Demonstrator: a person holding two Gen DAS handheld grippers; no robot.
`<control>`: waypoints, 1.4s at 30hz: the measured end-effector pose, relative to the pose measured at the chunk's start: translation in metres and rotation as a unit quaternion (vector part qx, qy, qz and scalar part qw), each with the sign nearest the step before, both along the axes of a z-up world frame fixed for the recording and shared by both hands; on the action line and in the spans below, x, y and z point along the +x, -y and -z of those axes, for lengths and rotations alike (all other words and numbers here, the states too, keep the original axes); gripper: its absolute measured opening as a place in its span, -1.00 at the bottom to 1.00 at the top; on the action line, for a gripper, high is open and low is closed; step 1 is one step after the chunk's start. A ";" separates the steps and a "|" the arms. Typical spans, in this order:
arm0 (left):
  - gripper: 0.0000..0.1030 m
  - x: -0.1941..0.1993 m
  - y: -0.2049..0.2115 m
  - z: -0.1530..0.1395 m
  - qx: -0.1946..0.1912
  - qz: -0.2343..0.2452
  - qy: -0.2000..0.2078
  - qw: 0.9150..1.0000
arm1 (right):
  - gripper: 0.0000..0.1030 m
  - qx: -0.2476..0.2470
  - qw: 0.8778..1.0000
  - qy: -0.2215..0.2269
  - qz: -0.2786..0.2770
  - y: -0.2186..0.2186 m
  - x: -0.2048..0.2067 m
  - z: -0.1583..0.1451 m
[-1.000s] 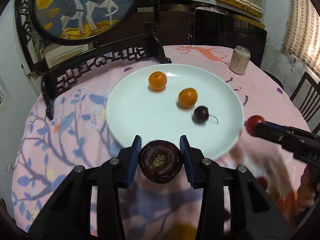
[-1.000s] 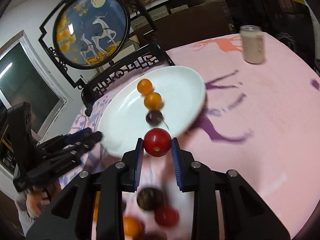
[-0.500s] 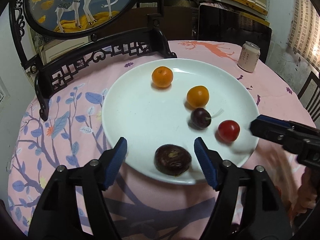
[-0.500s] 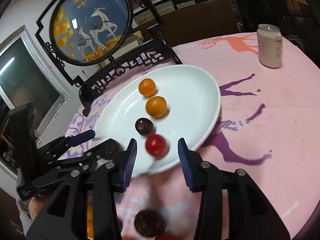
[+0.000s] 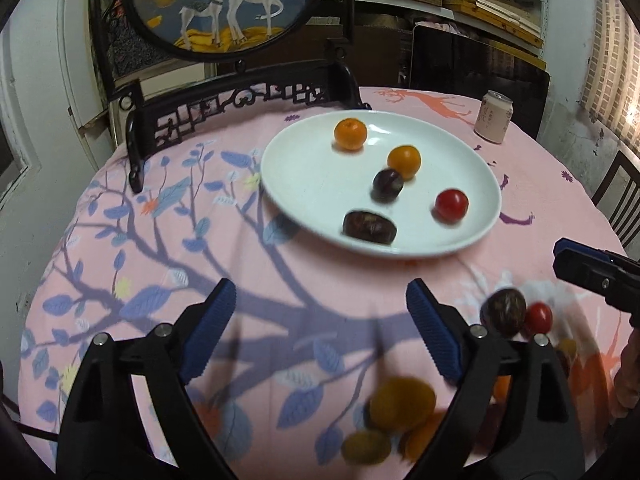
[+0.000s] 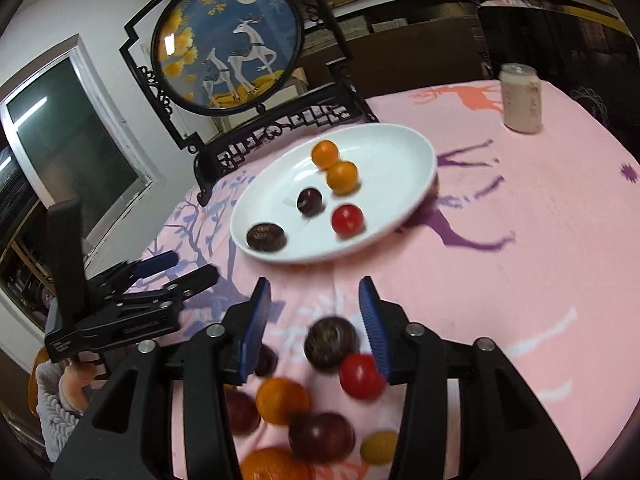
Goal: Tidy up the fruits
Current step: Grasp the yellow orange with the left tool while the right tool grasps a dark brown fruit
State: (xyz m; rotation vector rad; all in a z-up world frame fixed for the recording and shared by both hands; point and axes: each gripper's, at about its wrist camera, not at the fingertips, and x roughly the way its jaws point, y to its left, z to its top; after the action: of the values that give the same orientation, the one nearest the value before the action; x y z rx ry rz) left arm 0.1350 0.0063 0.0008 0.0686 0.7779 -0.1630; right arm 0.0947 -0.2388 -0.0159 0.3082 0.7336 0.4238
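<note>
Both tongs have drawn back from the white plate [image 5: 288, 184], and each stands released and empty: left tongs [image 5: 320, 328], right tongs [image 6: 316, 316]. Five fruits lie on the plate: two oranges [image 5: 350, 133], one dark plum [image 5: 387, 185], one red tomato [image 5: 451, 205], one dark brown fruit [image 5: 369, 227]. More fruit lies blurred on the bench [image 6: 540, 240], on the tongs' side of the plate.

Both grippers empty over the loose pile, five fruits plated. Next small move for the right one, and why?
Probably lower the right gripper and close on the dark round fruit. Its jaws stand open with that fruit lying between them on the cloth, while the white plate has bare space for it.
</note>
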 end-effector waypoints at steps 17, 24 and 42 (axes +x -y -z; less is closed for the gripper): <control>0.93 -0.052 0.015 0.020 0.033 0.033 -0.008 0.999 | 0.12 0.026 0.999 -0.003 0.046 0.033 -0.033 0.007; 0.96 -0.032 -0.036 0.014 -0.007 -0.059 -0.014 0.998 | 0.12 0.027 0.998 -0.005 0.048 0.034 -0.033 0.009; 0.58 -0.036 -0.004 0.034 0.028 0.005 -0.047 0.998 | 0.12 0.019 0.999 -0.012 0.042 0.030 -0.031 0.011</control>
State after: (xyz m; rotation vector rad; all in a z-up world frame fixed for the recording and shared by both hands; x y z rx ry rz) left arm 0.0987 0.0099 -0.0331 0.1195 0.8757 -0.1551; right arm 0.0632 -0.2689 -0.0266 0.3782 0.7337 0.3553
